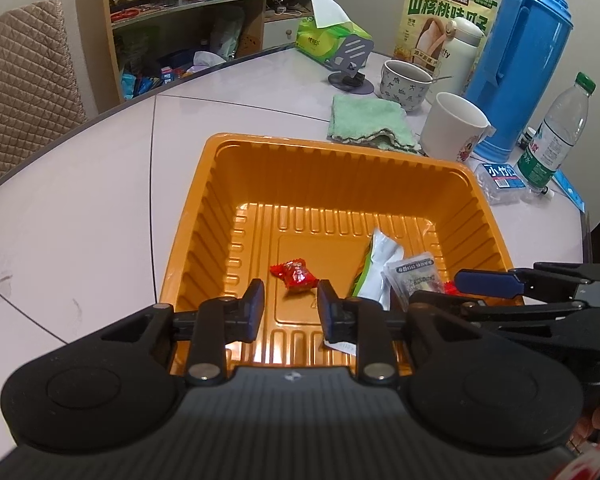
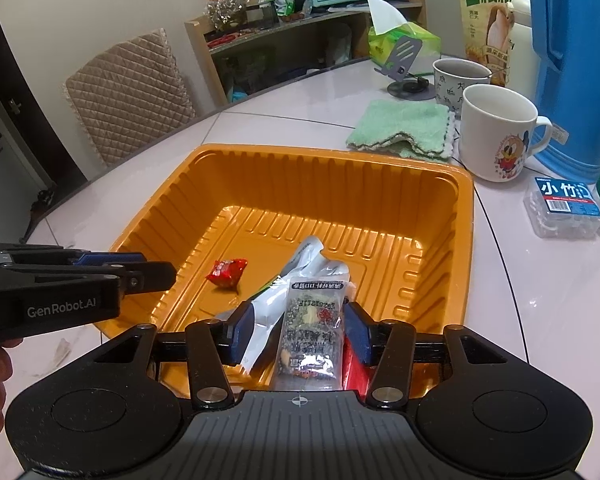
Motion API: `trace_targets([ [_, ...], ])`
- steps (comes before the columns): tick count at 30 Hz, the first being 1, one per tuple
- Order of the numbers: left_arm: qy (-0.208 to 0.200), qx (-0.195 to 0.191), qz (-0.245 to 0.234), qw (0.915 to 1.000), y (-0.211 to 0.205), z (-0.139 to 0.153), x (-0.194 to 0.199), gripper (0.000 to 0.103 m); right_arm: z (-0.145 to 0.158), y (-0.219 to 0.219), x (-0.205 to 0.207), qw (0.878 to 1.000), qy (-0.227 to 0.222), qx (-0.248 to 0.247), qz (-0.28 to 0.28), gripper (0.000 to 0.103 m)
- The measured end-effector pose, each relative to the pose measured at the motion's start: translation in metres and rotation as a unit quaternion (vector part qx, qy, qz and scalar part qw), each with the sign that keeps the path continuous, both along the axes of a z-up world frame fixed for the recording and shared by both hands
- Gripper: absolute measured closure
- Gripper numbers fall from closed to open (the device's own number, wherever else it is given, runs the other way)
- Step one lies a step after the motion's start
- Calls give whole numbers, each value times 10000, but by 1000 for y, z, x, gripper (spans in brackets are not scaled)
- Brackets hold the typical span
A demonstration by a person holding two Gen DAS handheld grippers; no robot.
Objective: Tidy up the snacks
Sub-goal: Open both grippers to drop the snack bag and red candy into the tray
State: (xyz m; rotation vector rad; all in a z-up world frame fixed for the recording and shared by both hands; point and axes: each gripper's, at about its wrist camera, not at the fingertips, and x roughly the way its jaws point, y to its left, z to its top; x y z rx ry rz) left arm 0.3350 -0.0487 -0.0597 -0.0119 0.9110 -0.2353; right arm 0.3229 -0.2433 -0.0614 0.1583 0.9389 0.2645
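An orange ribbed plastic tray [image 1: 340,168] [image 2: 380,168] sits on the white table. In it lie a small red candy [image 1: 296,276] [image 2: 226,272], a white-and-green pouch [image 1: 380,264] [image 2: 300,264] and a clear packet with mixed nuts [image 1: 414,280] [image 2: 312,328]. My left gripper [image 1: 290,312] is open and empty over the tray's near edge, just short of the red candy. My right gripper [image 2: 298,332] is open; the clear packet lies between its fingers, not squeezed. A red wrapper [image 2: 354,372] shows under the right finger.
Behind the tray lie a green cloth [image 1: 370,122] [image 2: 404,130], a white cartoon mug [image 1: 454,126] [image 2: 498,132], a patterned cup [image 1: 404,84], a blue thermos [image 1: 528,64], a water bottle [image 1: 560,132], a toothpick box [image 2: 566,208], a phone stand [image 1: 350,64] and tissues [image 1: 328,36]. A padded chair [image 2: 128,96] stands left.
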Motion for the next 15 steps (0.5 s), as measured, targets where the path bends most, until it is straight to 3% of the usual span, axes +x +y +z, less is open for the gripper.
trace_targets([
  [15,-120,-223,337,9991,16,25,-39,78,25,-2,-25,9997,-182,110,86,50],
])
